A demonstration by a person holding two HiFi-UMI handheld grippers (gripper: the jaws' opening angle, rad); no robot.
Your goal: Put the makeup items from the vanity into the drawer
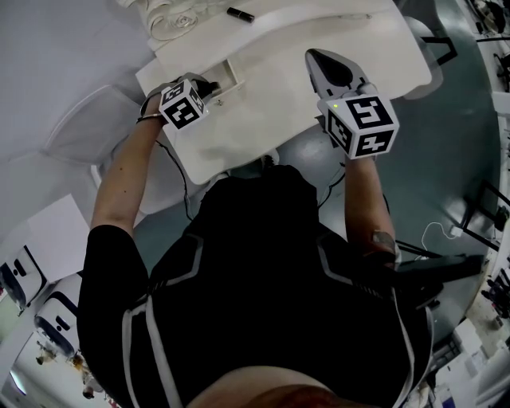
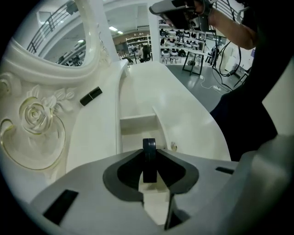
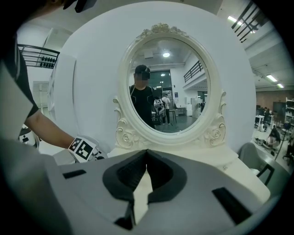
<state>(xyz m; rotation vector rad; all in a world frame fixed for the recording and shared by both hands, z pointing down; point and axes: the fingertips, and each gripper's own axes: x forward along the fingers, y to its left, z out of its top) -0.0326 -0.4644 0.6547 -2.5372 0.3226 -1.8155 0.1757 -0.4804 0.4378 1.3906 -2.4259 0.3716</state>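
The person stands at a white bench (image 1: 263, 119) with an oval mirror (image 3: 166, 78) in a carved frame at its back. The left tongs (image 2: 149, 158) are clamped on a dark, flat, round compact (image 2: 149, 151), which stands on its edge between the pads. These tongs hang over the open drawer (image 2: 138, 123) at the left end of the bench, so the compact is above the drawer's pale inside and not lying in it. In the head view the left tongs (image 1: 211, 86) sit right at the drawer (image 1: 231, 76), with the marker cube towards the person.

The right tongs (image 3: 147, 156) are narrow, their tips together with nothing between them. They are held in the air over the right part of the bench, pointing at the mirror, well apart from the drawer; the head view shows the right tongs (image 1: 312, 56) above the bare top.

A small black tube (image 1: 240, 14) lies on the raised ledge beside the mirror frame, and the left gripper view shows it (image 2: 91, 96) near the carved rose.
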